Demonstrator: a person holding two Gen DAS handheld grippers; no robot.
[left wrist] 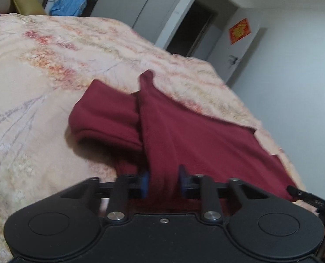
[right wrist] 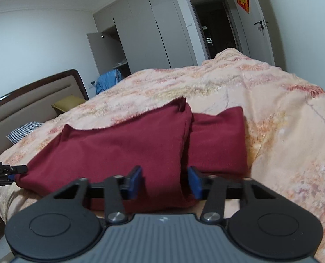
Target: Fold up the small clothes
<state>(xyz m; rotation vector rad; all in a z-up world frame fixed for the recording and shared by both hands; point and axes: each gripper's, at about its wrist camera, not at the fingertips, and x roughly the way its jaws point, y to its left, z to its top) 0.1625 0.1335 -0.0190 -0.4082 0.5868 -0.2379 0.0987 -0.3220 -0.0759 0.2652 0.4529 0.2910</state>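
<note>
Bedroom, floral bedspread [right wrist: 261,100]. Dark red garment [right wrist: 123,144] lies on it, partly folded. Near hem is pinched by left tongs [left wrist: 163,180] and right tongs [right wrist: 164,183]. Fold judged midway; next, hem to be carried forward evenly.

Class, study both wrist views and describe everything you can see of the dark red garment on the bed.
The dark red garment is a soft, knit-looking cloth of plain maroon, with no print visible. It lies on the floral peach bedspread, partly folded: one panel is doubled over another, leaving a seam-like edge between them. Its near edge is bunched and raised. The left gripper pinches one near fold, and the right gripper has cloth between its blue pads. Its far corners stand slightly peaked.
</note>
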